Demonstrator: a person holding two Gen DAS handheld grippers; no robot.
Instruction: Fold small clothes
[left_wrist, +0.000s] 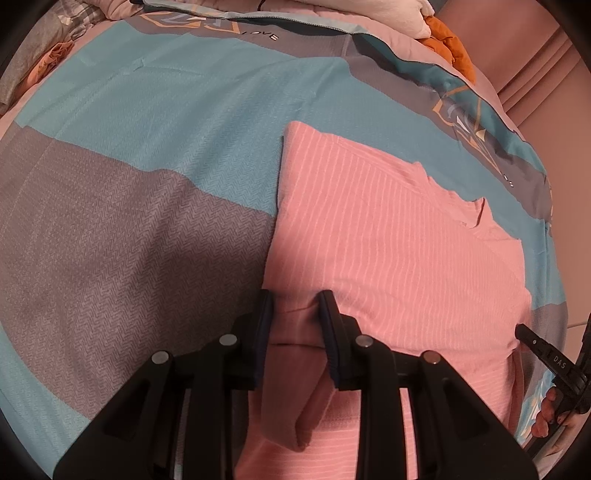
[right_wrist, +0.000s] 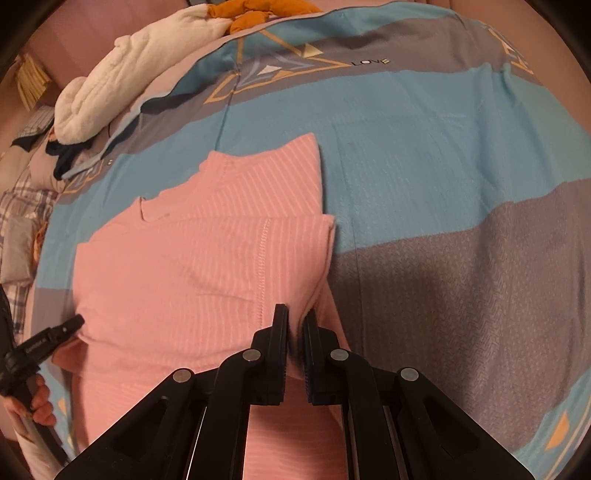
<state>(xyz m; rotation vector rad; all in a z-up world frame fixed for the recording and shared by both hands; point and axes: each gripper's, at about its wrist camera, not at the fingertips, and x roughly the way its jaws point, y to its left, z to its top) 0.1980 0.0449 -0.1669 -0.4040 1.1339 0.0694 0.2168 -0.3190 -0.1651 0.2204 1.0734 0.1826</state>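
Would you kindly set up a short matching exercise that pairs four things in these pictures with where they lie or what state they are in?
Things:
1. pink shirt
2. white towel
3. orange cloth
4. right gripper

Places or states:
A. bunched at the far edge of the bed, beyond the white bundle
B. shut on a fold of fabric
C. rolled up loosely at the far left of the bedspread
D. spread flat in the middle, partly folded

Pairs: 1-D, 2-C, 3-A, 4-B
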